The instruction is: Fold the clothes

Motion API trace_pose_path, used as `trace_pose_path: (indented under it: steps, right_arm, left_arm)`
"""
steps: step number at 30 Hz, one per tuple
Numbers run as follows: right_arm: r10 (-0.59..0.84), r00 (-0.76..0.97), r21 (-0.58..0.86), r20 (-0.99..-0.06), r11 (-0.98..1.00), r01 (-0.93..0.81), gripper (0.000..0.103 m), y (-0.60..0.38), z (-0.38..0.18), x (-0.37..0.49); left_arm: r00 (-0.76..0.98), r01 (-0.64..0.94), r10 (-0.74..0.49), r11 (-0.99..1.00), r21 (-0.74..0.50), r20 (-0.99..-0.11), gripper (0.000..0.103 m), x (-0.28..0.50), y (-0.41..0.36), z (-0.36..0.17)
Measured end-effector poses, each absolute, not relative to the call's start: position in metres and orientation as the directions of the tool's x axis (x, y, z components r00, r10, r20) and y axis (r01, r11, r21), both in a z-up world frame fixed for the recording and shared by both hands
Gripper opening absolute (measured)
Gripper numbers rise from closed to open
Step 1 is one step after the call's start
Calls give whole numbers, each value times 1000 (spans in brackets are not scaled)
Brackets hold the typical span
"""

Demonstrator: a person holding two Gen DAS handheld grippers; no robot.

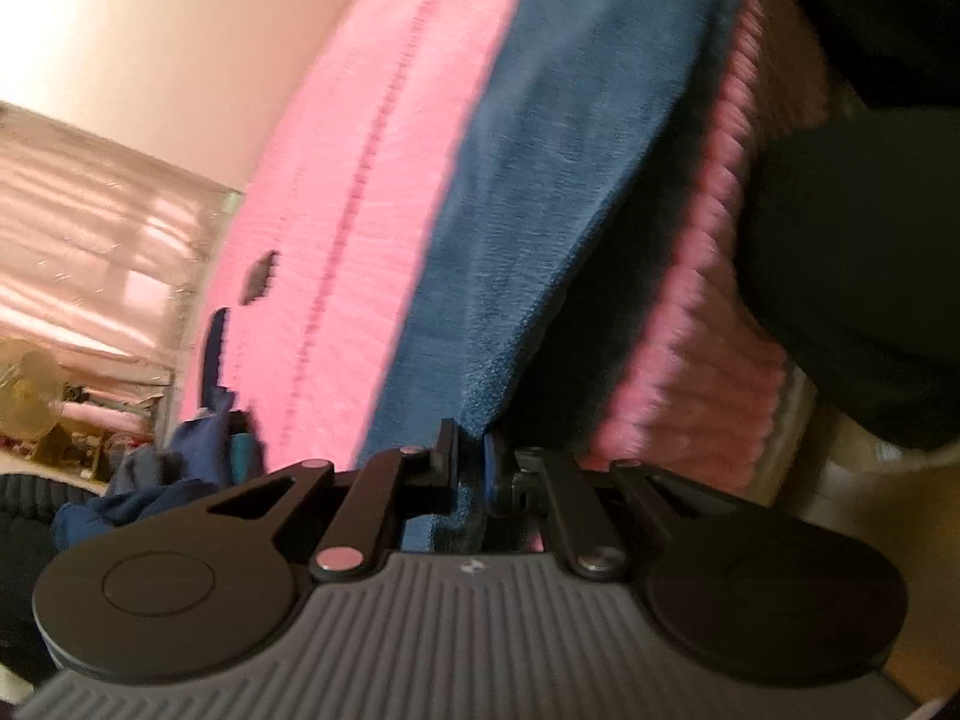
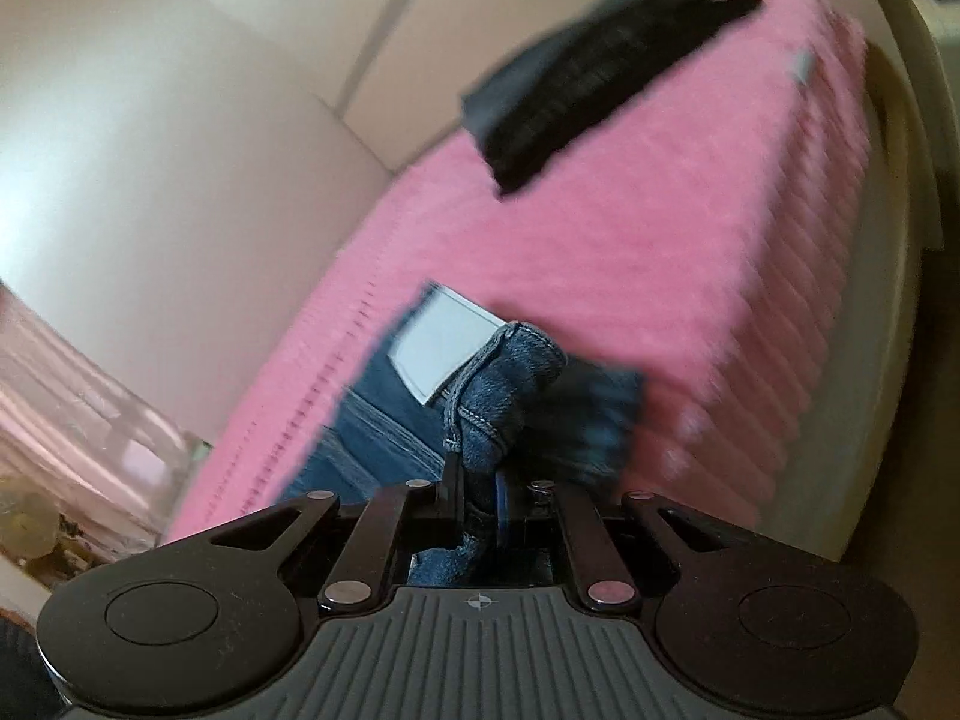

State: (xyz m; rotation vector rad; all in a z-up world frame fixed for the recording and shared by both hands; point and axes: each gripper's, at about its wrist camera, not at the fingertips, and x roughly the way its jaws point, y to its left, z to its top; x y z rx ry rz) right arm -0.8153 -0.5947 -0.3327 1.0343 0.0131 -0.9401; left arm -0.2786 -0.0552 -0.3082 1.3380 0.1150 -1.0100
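Blue jeans stretch away from my left gripper across a pink ribbed bedspread. The left gripper is shut on the jeans' near edge. In the right wrist view my right gripper is shut on a bunched fold of the jeans at the waistband, where a white label shows. The jeans lie on the pink bedspread there too. Both views are blurred by motion.
A folded dark garment lies at the far end of the bed. Dark blue clothes are heaped at the left. A dark shape fills the right of the left wrist view. A pale wall and curtain stand behind.
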Motion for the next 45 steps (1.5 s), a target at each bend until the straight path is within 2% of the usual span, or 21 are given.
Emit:
trace_pose_path:
  steps: [2,6,11,12,13,14,15,19,25,26,28,30,33,37,38,39,40,45]
  right_arm:
    - [-662,619,703,-422,193,685,7,-589,-327,-819]
    - [-612,602,671,-513,152,726,7,-596,-356,-820]
    - [-619,577,619,-533,179,764,10,-588,-336,-813]
    - [-628,561,593,-539,189,783,23,-584,-330,-812]
    - [-645,538,564,-543,195,802,41,-577,-324,-812]
    - [-662,517,537,-542,200,820,50,-569,-319,-811]
    - [-677,504,514,-537,212,831,54,-562,-313,-809]
    - [-693,524,446,-495,315,838,54,-534,-290,-779]
    - [-567,686,377,-456,575,726,56,-491,-266,-688]
    - [-533,715,362,-452,623,693,58,-484,-263,-670]
    - [-460,768,319,-447,720,616,82,-467,-260,-633]
    - [-391,806,273,-445,798,538,83,-452,-261,-600]
    - [-286,824,214,-489,877,431,83,-435,-270,-552]
    - [-228,811,177,-539,910,374,83,-423,-286,-511]
    - [-224,805,174,-549,912,372,83,-423,-291,-504]
    - [-223,799,171,-558,912,374,83,-425,-294,-501]
    - [-224,793,165,-567,912,376,83,-427,-298,-498]
    - [-247,772,142,-585,906,398,83,-436,-305,-496]
  left_arm:
    - [605,660,-543,-68,748,-582,6,-279,-53,-302]
    - [580,684,-519,-108,722,-627,6,-280,-54,-327]
    - [588,669,-515,-124,733,-624,9,-284,-53,-348]
    - [592,671,-515,-110,733,-620,10,-283,-51,-348]
    - [596,672,-514,-100,733,-617,11,-283,-48,-348]
    - [600,673,-513,-90,734,-613,11,-283,-45,-348]
    - [608,671,-508,-83,737,-611,11,-282,-41,-349]
    - [641,677,-477,-18,736,-601,11,-275,-16,-347]
    - [686,666,-472,101,739,-554,11,-247,13,-328]
    - [686,675,-480,139,725,-547,11,-238,14,-321]
    - [678,709,-483,234,665,-554,16,-214,14,-305]
    - [655,752,-478,330,571,-586,33,-184,8,-295]
    - [602,791,-483,465,396,-636,34,-132,-9,-289]
    - [527,821,-501,511,257,-686,33,-89,-33,-298]
    - [505,828,-494,507,238,-708,32,-81,-39,-304]
    - [484,836,-488,502,220,-726,20,-76,-42,-309]
    - [487,838,-496,497,224,-719,15,-77,-42,-307]
    - [534,832,-555,479,280,-637,11,-91,-36,-286]
